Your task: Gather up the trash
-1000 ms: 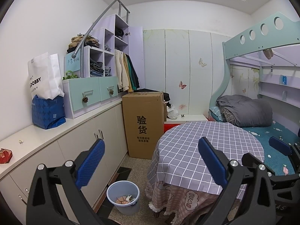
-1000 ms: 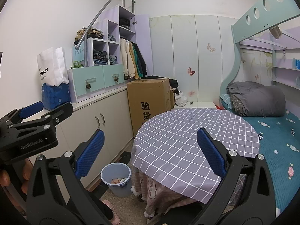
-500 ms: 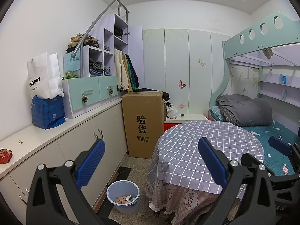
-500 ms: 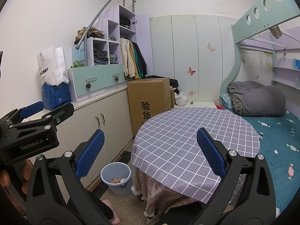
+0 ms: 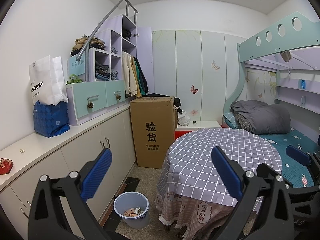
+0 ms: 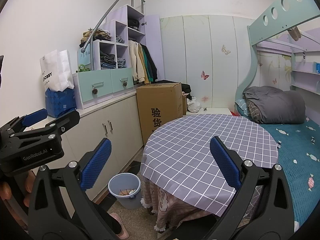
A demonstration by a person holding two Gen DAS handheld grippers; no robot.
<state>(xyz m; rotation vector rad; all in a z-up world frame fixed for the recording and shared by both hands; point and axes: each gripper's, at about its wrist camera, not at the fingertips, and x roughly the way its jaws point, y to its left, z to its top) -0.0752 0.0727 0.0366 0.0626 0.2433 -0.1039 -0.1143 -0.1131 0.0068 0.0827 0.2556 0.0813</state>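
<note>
A light-blue bin (image 5: 131,210) (image 6: 124,188) stands on the floor between the cabinets and the round table, with paper scraps and wrappers inside. On the white counter at the far left lie a red wrapper (image 5: 5,166) and a small scrap (image 5: 21,150). My left gripper (image 5: 161,172) is open and empty, held above the bin and the table's edge. My right gripper (image 6: 160,164) is also open and empty, over the checked tablecloth (image 6: 200,144). Each gripper shows in the other's view: left gripper (image 6: 62,113), right gripper (image 5: 274,157).
A tall cardboard box (image 5: 153,132) stands past the bin against the cabinets (image 5: 100,156). The bunk bed (image 5: 296,140) with a grey duvet fills the right side. Bags and drawers sit on the counter. A hand (image 6: 12,190) and a pink slipper (image 6: 120,226) show low on the left.
</note>
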